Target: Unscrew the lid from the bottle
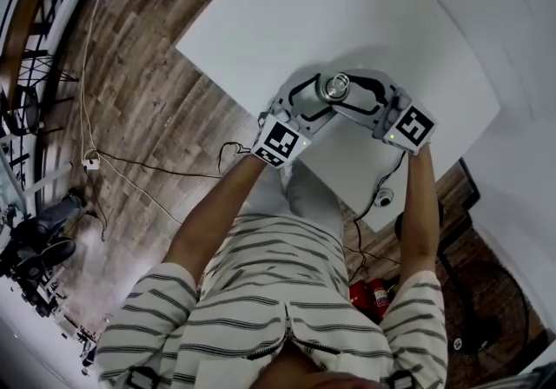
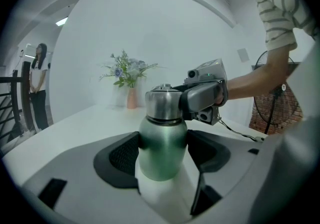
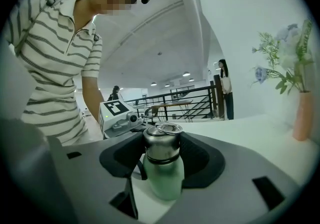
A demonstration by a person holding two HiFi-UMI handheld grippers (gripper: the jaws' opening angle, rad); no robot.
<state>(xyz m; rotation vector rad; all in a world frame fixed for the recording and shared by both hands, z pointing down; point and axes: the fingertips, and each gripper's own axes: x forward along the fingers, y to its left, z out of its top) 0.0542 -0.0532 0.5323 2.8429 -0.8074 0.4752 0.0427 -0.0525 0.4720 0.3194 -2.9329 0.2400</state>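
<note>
Your left gripper (image 2: 162,154) has its fingers (image 2: 121,156) closed on the green body of the bottle (image 2: 162,148), one dark pad pressed against each side just under the shoulder. Your right gripper (image 3: 163,149) comes in from the opposite side, and its fingers (image 3: 200,159) clamp the steel lid (image 3: 162,143), pads touching it left and right, set fairly wide to take its width. The lid sits on the neck, with its ring handle lying flat on top.

The bottle stands upright between the two grippers, over the near part of the white worktop (image 1: 261,23). No view shows whether its base rests on the surface.

In the head view both grippers meet at the lid, and your forearms reach in from below. A pink vase (image 2: 131,99) of flowers (image 2: 128,70) stands at the far side of the worktop, well apart from the bottle.
</note>
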